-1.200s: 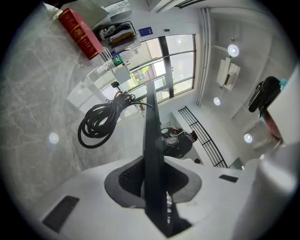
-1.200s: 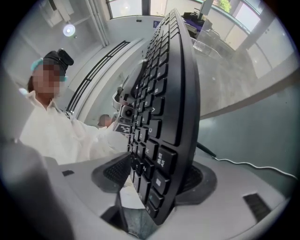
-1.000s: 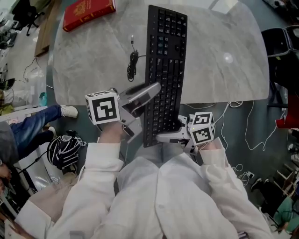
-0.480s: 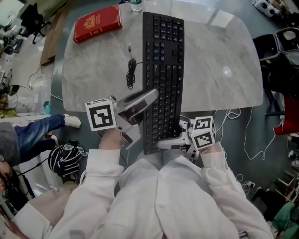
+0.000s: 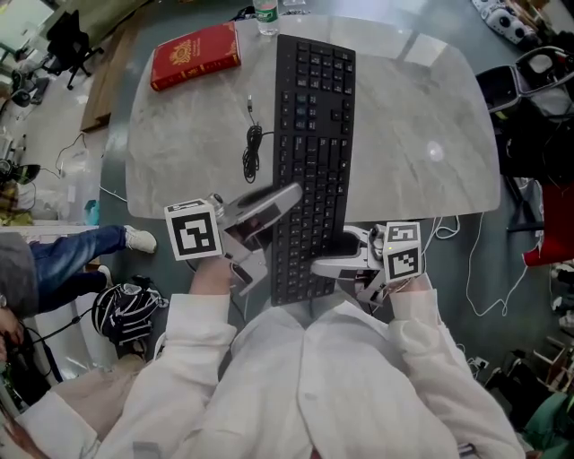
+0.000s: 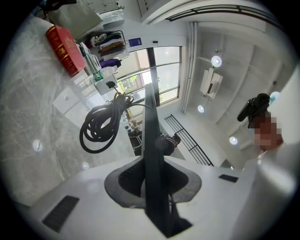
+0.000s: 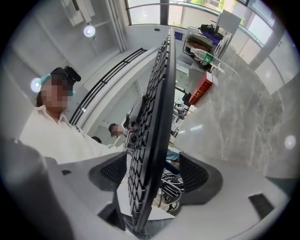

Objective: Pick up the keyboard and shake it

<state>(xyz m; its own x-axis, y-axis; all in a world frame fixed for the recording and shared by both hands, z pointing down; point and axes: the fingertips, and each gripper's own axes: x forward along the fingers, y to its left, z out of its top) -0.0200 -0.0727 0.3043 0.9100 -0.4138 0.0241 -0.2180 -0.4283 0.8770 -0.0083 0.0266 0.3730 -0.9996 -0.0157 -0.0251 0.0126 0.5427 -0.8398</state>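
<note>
head view with both gripper views. a black keyboard (image 5: pixel 312 161) lies lengthwise, near to far, across the grey marbled surface (image 5: pixel 421 116). its far end comes close to the far edge of the surface, and its near end juts out past the near edge, towards the person.

the left claw (image 5: pixel 273 215) comes in from the left at that near end and is clamped on the keyboard's left long edge. in the left gripper view both pads press on the thin black edge, with no gap on either side.

the right claw (image 5: pixel 336 255) comes in from the right, opposite, at the near right part of the keyboard. its jaws have just been opening and now stand wide. the keyboard stands between them with a clear gap at its underside, so this claw does not grip.

a coiled black cable (image 5: pixel 253 143) lies on the surface just left of the keyboard. a red book (image 5: pixel 195 56) lies at the far left corner, well apart from both claws. a bottle (image 5: pixel 267 13) stands at the far edge, just left of the keyboard's far end.
</note>
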